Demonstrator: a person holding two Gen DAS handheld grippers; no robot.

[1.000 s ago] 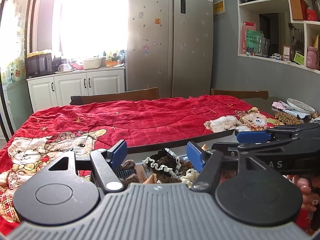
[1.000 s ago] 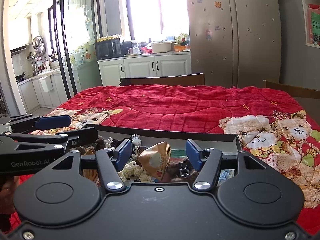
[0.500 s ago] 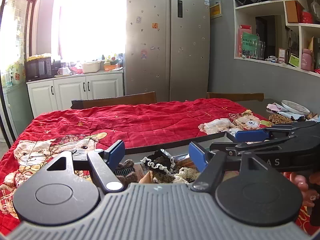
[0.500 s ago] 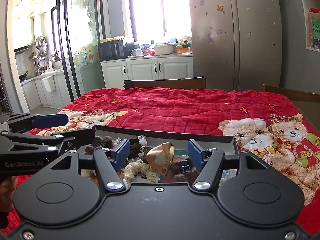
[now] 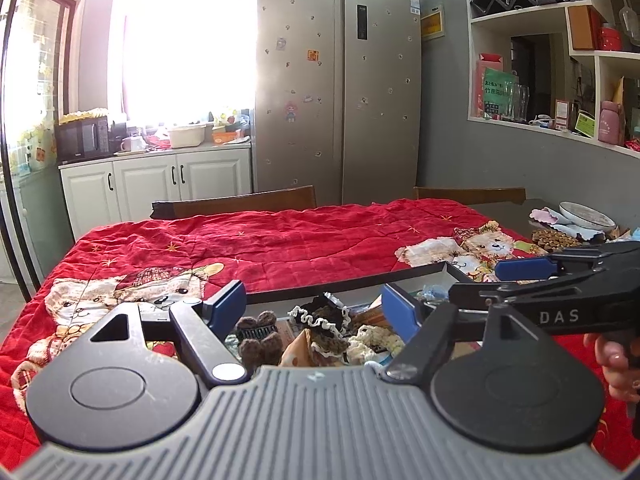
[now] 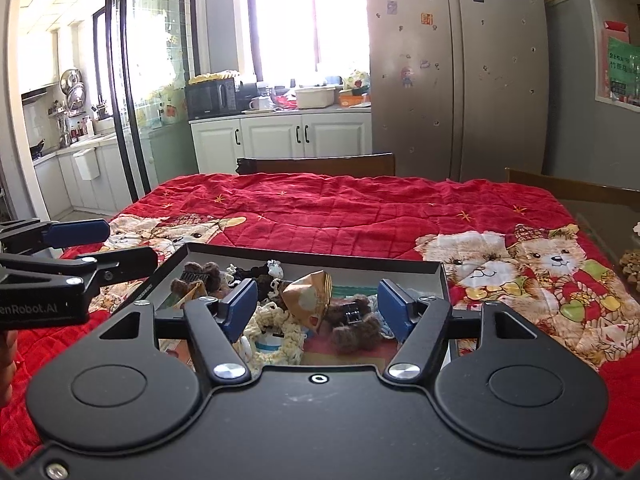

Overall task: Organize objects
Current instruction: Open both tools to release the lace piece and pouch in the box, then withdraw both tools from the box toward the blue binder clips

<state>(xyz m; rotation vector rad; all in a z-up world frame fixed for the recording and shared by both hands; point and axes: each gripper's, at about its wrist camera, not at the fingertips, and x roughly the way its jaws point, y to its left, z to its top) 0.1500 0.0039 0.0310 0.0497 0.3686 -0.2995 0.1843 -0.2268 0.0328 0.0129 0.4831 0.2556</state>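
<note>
Both grippers hang side by side over the near edge of a shallow dark tray (image 6: 442,280) on the table, which is covered by a red quilt (image 6: 340,212). The left gripper (image 5: 314,312) has its jaws apart, just been opening, nothing between them. The right gripper (image 6: 318,306) likewise has jaws apart, just been opening, gripping nothing. In the tray lie a crumpled tan wrapper (image 6: 308,296), brown fuzzy hair clips (image 6: 356,324) and cream crochet pieces (image 6: 276,336).

tray (image 6: 443,280): dark, shallow, on red quilt | contents (image 6: 308,300): jumbled, seemingly hair accessories
</note>
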